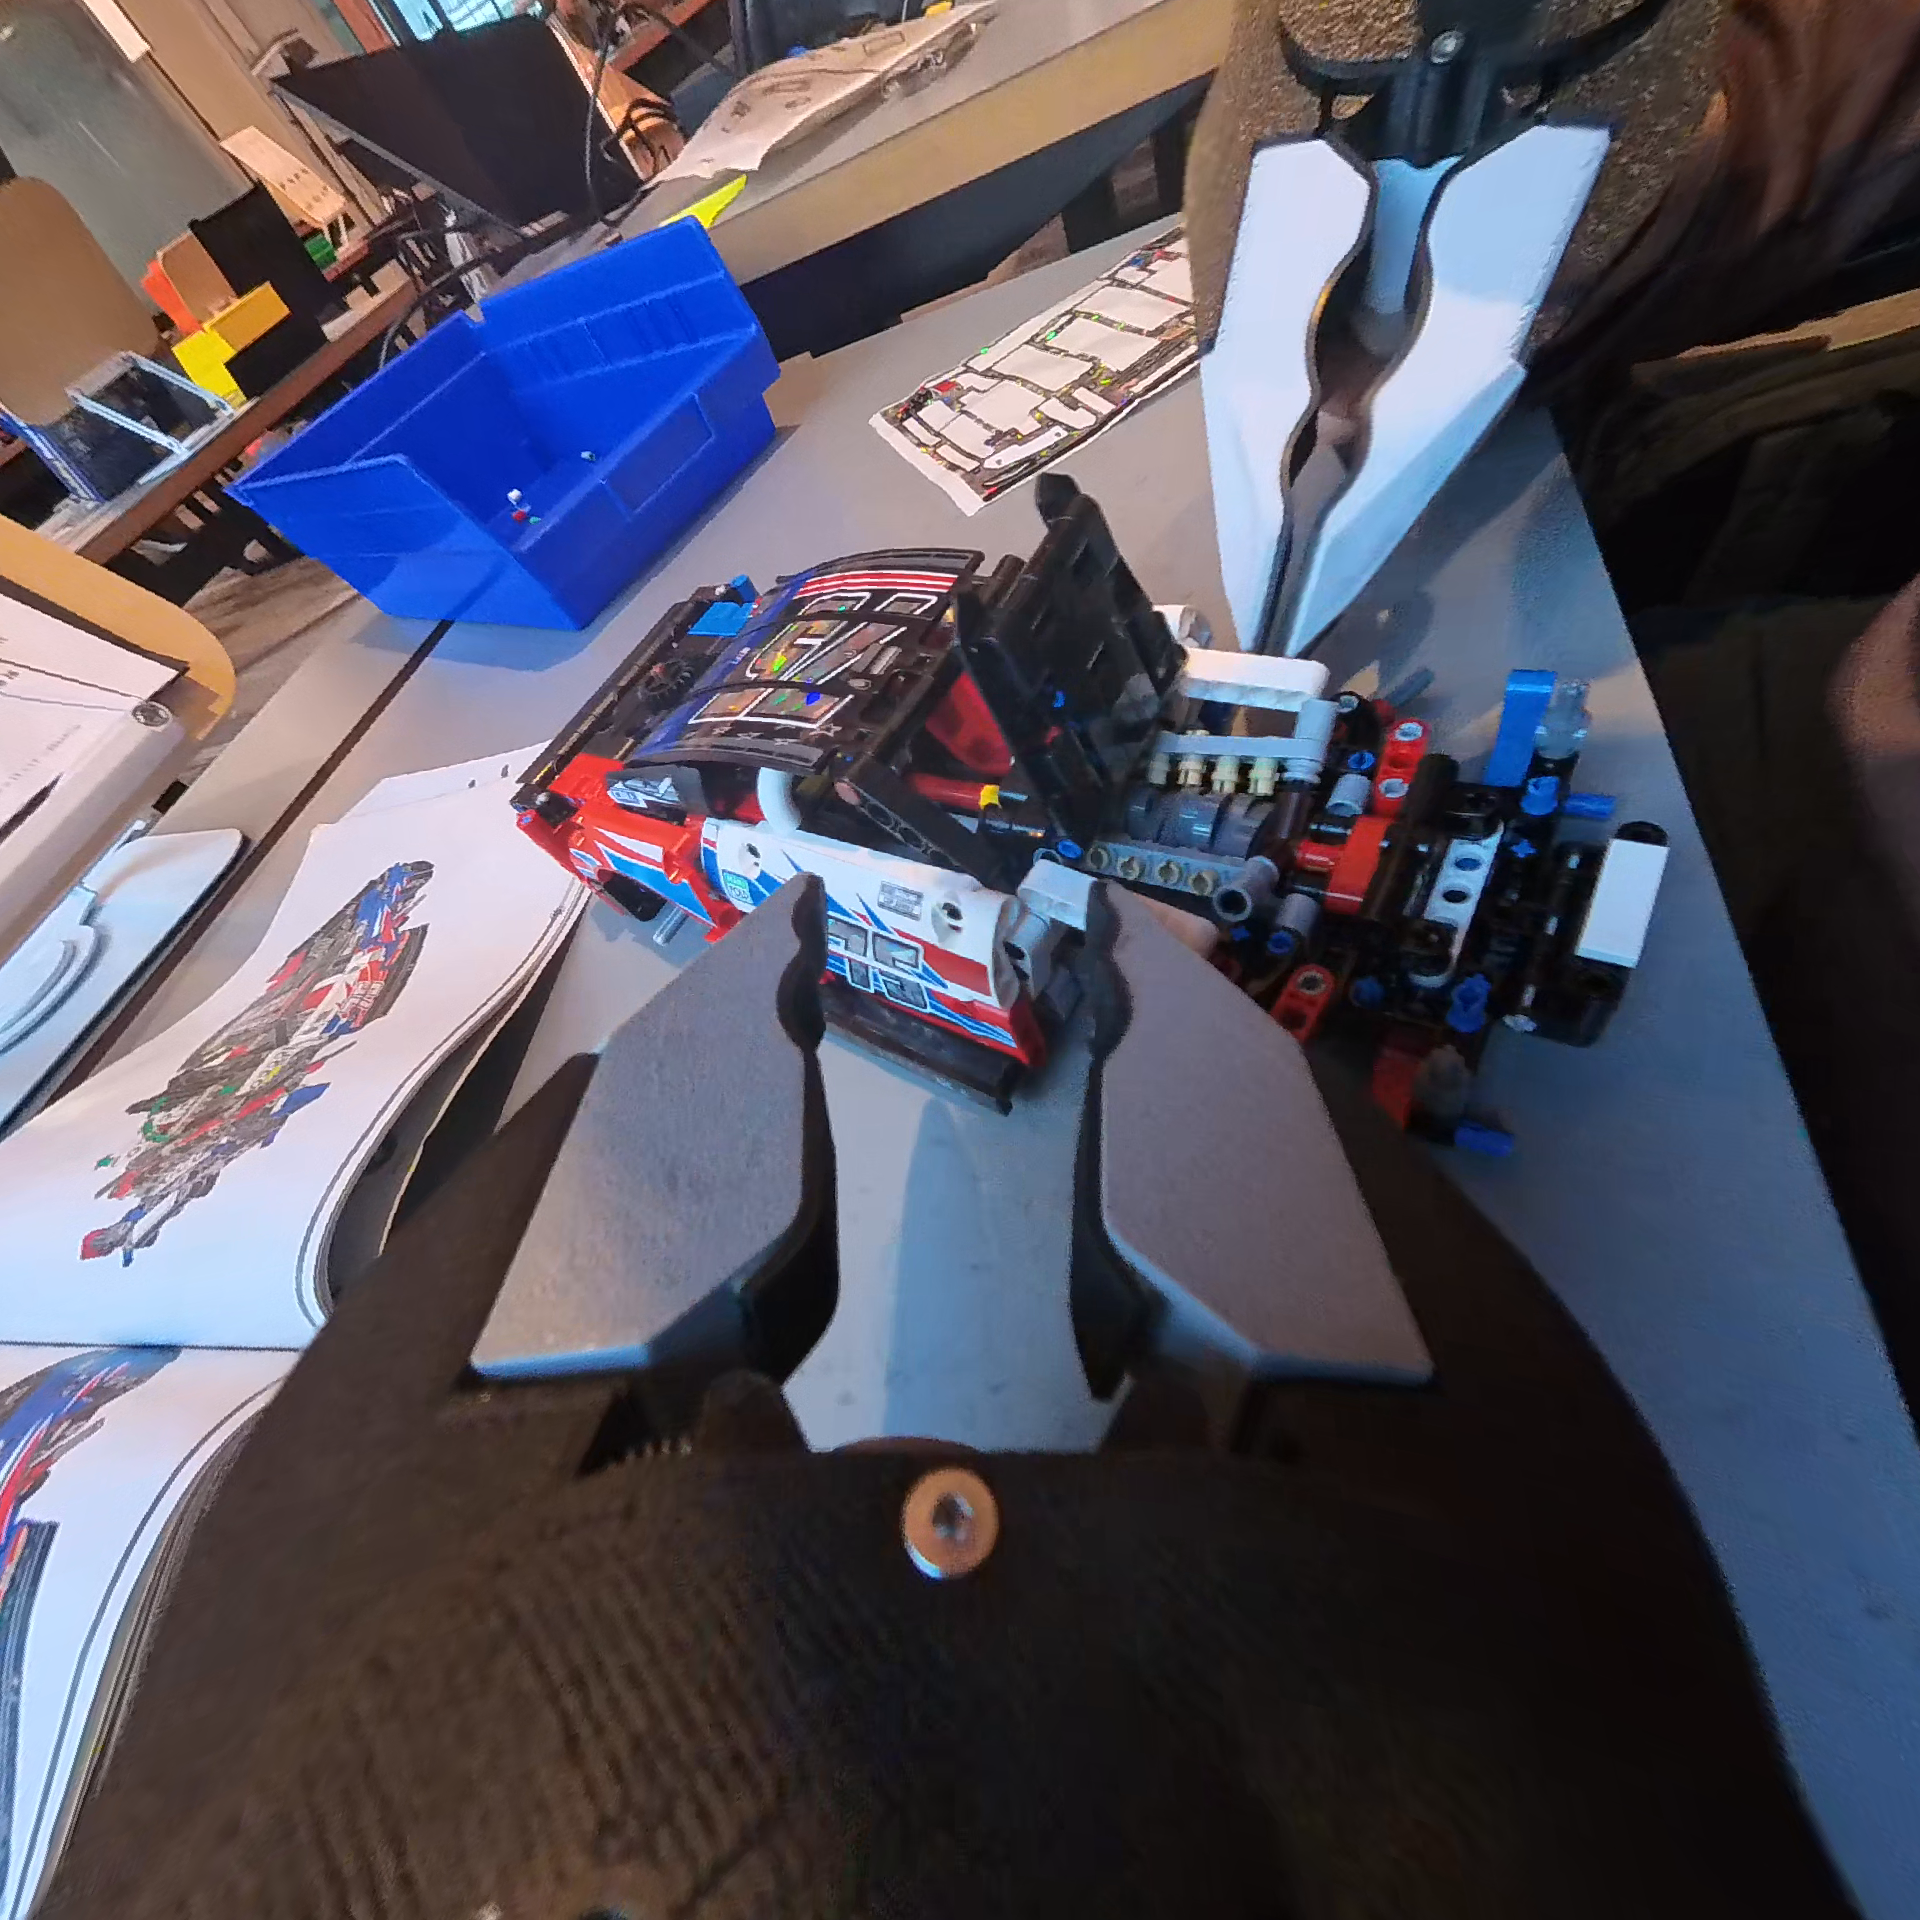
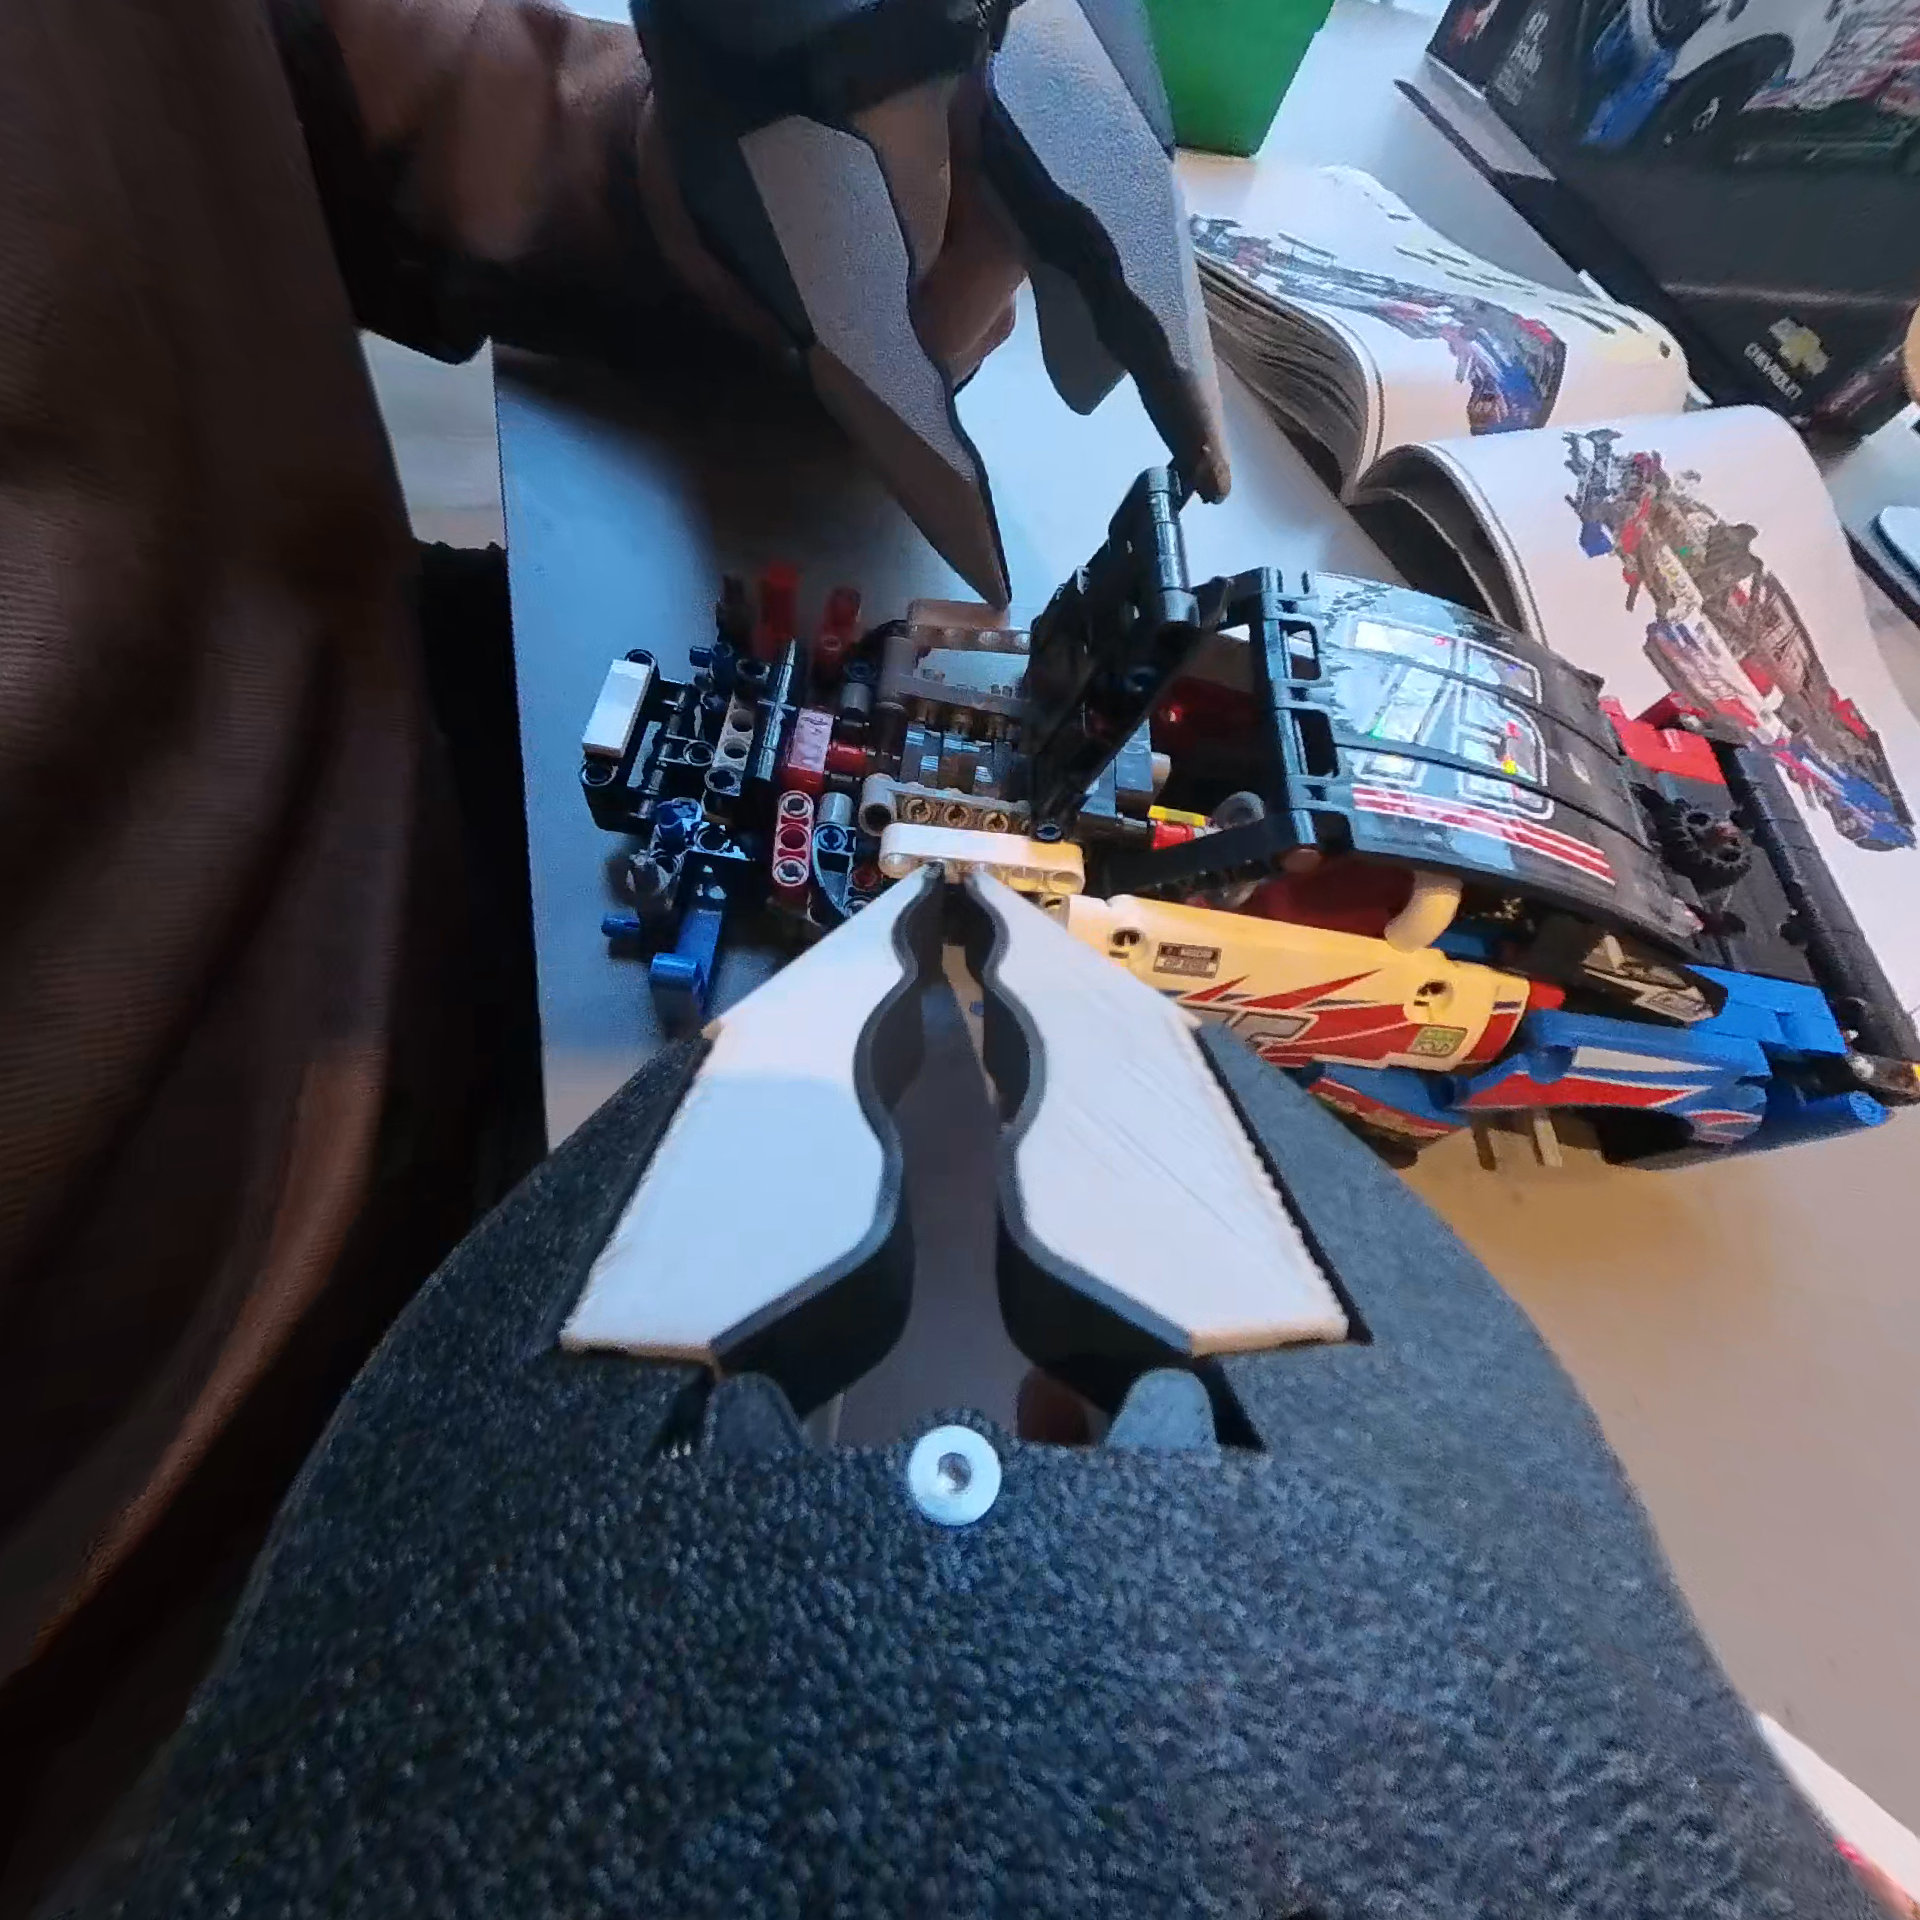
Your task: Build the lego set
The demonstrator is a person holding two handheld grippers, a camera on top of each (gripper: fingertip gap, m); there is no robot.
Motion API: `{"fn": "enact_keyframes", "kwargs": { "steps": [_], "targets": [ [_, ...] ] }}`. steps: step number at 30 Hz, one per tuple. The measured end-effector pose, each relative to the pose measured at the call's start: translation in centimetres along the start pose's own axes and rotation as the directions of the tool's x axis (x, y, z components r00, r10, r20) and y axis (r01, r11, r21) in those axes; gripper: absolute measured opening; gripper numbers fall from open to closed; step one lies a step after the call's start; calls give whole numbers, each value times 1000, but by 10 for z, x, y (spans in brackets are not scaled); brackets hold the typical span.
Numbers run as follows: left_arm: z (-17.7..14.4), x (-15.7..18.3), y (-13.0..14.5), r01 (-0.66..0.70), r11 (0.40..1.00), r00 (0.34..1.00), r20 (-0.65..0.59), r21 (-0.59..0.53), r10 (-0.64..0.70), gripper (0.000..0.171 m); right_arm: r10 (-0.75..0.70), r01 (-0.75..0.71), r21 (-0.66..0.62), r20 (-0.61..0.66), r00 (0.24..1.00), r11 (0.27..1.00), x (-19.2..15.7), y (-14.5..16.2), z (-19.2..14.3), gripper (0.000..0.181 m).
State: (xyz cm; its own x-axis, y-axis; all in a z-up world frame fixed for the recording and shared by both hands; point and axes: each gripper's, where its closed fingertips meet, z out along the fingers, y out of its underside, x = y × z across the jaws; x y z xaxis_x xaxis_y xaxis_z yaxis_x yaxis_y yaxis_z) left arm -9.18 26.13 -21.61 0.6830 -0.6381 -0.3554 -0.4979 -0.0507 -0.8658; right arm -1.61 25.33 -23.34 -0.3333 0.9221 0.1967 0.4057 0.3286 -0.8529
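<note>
A partly built lego race car (image 1: 883, 748) in red, white, blue and black lies on the grey table (image 1: 1579, 1299), its open chassis pointing right. A black panel (image 1: 1070, 623) stands tilted up over the engine. My left gripper (image 1: 954, 904) has dark grey fingers and is open, its tips against the car's white side panel. My right gripper (image 2: 951, 878) has white fingers, closed on the edge of a white beam (image 2: 997, 857) at the car's engine bay. The right gripper also shows in the left wrist view (image 1: 1273, 639), coming down from above. The left gripper shows in the right wrist view (image 2: 1101, 545), beside the raised panel (image 2: 1112, 644).
An open instruction booklet (image 1: 312, 1039) lies left of the car. A blue bin (image 1: 582, 436) and a sticker sheet (image 1: 1049, 384) lie behind it. A green bin (image 2: 1226, 62) and the set's box (image 2: 1714, 156) stand beyond the booklet. The table edge (image 1: 1704, 935) runs close to the chassis. Across from one pair of fingers to the other is roughly 9 cm.
</note>
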Motion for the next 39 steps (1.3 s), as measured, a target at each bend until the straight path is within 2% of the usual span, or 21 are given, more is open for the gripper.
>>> {"fn": "enact_keyframes", "kwargs": {
  "steps": [5,13,15,19,22,25,29,31,35,39],
  "targets": [
    [0,-1,0,17,1000,1000,-9,4,-17,48,-28,28,3,0,1000,1000,1,1,-1,14],
    [-2,-1,-2,25,1000,1000,-5,14,-25,45,11,-11,27,28,1000,1000,0,-1,-5,11],
    [-4,-1,-2,65,998,998,-25,15,-64,37,24,-24,20,19,1000,999,0,0,-6,8],
    [-8,1,-5,165,986,984,-75,28,-163,33,72,-72,-20,-5,997,997,-3,4,-5,6],
    [-10,9,-2,235,971,965,-112,-34,-237,28,166,-169,-68,-51,985,983,-2,11,-7,6],
    [-13,26,6,374,914,901,-171,-154,-398,30,338,-340,-71,-40,940,938,-8,16,-11,9],
    [-15,53,8,570,777,740,-244,-268,-627,38,546,-547,4,69,835,837,-22,4,-17,11],
    [-15,61,2,626,724,665,-287,-290,-690,45,601,-603,1,61,797,798,-19,5,-15,11],
    [-8,62,6,657,685,626,-279,-315,-729,44,641,-640,-37,70,764,767,-19,8,-4,19],
    [-1,60,2,701,641,564,-306,-313,-767,43,644,-644,-18,76,762,765,-15,1,6,20]
  ]
}}
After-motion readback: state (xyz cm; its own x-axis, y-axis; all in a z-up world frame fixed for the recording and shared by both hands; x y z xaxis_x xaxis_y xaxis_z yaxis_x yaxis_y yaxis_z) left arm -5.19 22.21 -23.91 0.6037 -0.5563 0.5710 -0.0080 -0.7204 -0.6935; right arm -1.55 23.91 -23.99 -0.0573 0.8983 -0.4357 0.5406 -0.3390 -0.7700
